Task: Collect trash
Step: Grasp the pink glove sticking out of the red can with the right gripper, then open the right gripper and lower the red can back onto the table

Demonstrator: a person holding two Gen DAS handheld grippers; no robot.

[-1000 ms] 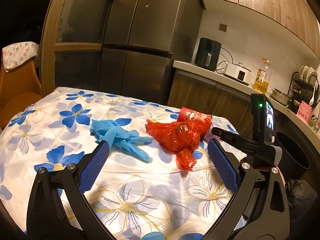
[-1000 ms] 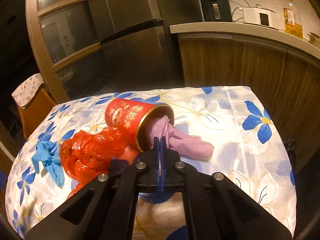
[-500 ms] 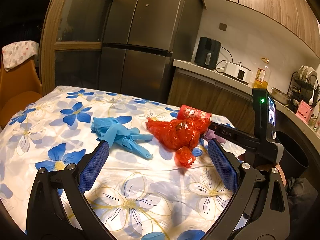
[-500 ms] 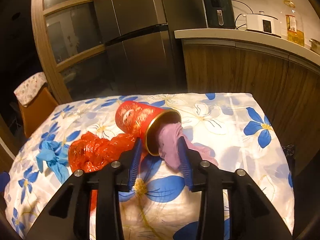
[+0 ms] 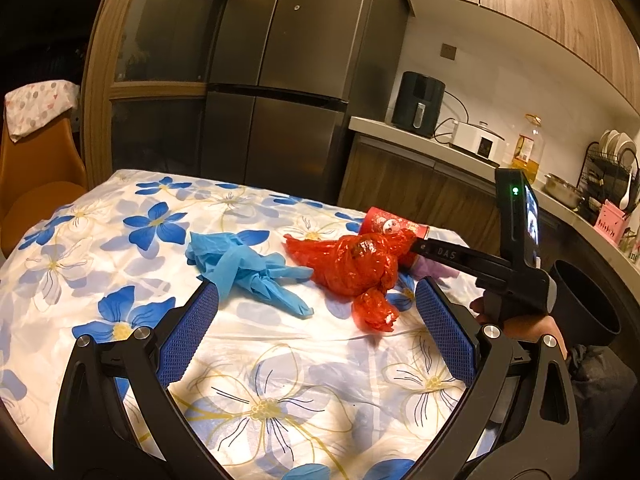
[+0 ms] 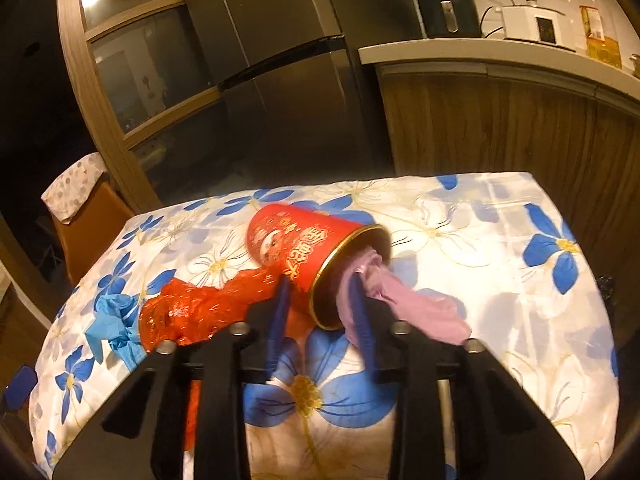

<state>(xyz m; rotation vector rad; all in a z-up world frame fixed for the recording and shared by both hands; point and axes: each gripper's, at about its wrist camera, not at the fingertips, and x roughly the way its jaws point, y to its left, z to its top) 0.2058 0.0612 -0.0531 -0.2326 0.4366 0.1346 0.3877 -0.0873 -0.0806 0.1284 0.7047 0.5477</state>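
The right claw (image 6: 320, 312) is spread approx. to cup width and is set at the mouth of the red paper cup (image 6: 296, 248), which lies on its side on the flowered desk (image 6: 500, 240). One finger is seen outside the cup wall, the other at or just inside the gold rim, against the purple plastic bag (image 6: 404, 304); nothing is pinched yet as far as can be told. The step in hand is judged to be a grab of the cup by its rim.

To do it well, one finger should be slid inside the mouth and one kept outside, so the wall is pinched, not the whole cup crushed. The bag should be caught w/ the wall if possible, else it may be dragged out and left behind. Squeeze should be kept light, since thin paper is expected to buckle. The cup is round and may roll away when nudged.

Containers: the cup holds part of the purple bag, the rest trails out onto the desk. The red plastic bag (image 5: 356, 268) is knotted, lies touching the cup's side; contents can't be told. A dark bin (image 5: 584, 304) is seen beyond the desk edge, inside not visible.

The left claw (image 5: 316, 336) is spread wide, holds nothing, and hovers near the blue gloves (image 5: 244, 272).
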